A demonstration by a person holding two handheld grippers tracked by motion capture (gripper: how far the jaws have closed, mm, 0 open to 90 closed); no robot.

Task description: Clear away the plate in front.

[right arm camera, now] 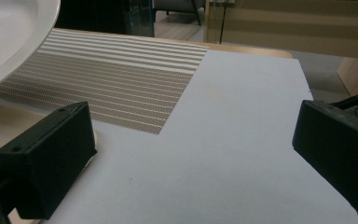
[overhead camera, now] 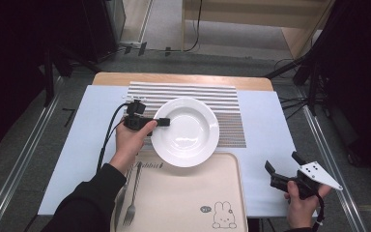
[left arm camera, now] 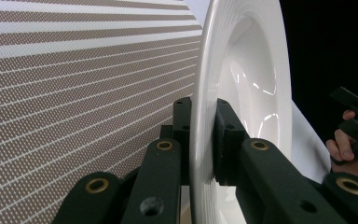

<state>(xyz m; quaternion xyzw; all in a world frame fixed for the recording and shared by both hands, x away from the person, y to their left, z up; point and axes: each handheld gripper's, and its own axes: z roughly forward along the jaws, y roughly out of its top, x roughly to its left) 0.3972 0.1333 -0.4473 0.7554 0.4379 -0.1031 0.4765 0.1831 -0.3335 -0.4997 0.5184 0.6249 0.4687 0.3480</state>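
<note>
Plate, white and round with no long axis, faces bowl-up over the striped mat and the near tray. I have my left gripper clamped on its left rim, one jaw above and one beneath. My right gripper sits wide apart, holding nothing, over the white table cover.

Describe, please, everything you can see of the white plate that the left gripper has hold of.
The white plate is round, glossy, ceramic-looking, with a broad rim and a deeper, empty well. It lies above the striped placemat, its near edge overlapping the beige tray. The left gripper is shut on its left rim, one jaw above and one below. Whether it rests on the mat cannot be told.
</note>
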